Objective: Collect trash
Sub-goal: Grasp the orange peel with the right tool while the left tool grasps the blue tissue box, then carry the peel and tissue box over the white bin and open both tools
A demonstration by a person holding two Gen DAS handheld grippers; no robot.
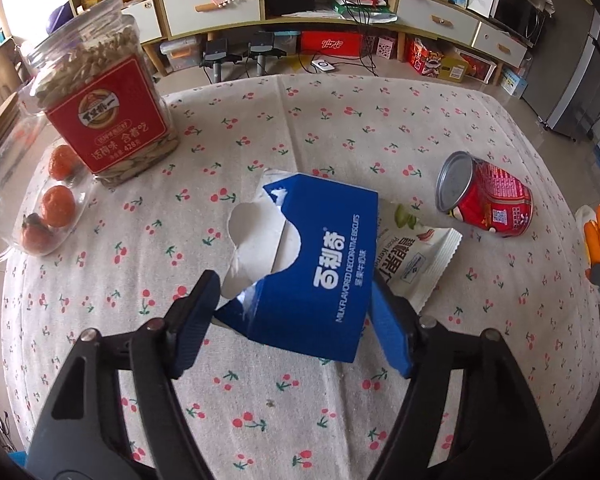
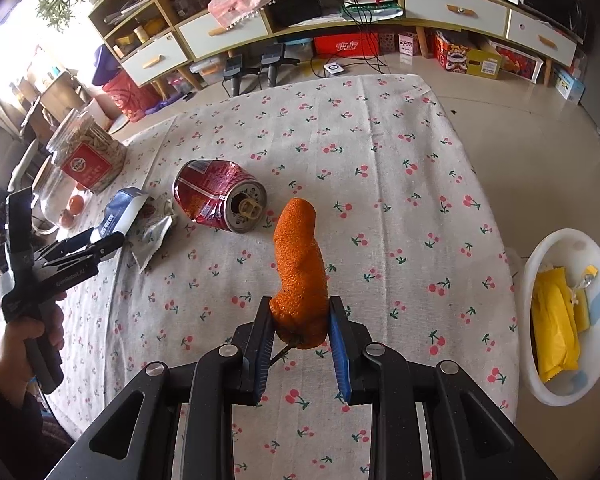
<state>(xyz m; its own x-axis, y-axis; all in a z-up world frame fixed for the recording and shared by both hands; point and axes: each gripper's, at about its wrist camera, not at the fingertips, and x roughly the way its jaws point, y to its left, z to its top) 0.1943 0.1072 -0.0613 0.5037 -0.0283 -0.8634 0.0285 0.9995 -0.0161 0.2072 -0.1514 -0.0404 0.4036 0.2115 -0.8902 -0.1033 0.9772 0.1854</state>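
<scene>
Task partway. White bin (image 2: 540,280) beside table (image 2: 400,160) already holds yellow wrappers (image 2: 552,320).

Right tongs (image 2: 300,320) clamped on orange peel (image 2: 300,264), above table, not yet over bin; peel's long axis runs away from tongs, tip toward crushed red can (image 2: 216,196).

Left tongs (image 1: 292,300) straddle blue biscuit box (image 1: 316,264) on table, contact unclear; box's long axis runs forward from tongs, torn white end pointing away.

Can, on its side, and snack wrapper (image 1: 416,264) left.

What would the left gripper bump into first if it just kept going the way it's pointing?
Most likely the blue biscuit box: it already lies between the left gripper's fingers, straight ahead. The white snack wrapper sits just beyond, to the side. How near the pads are is hard to judge.
</scene>
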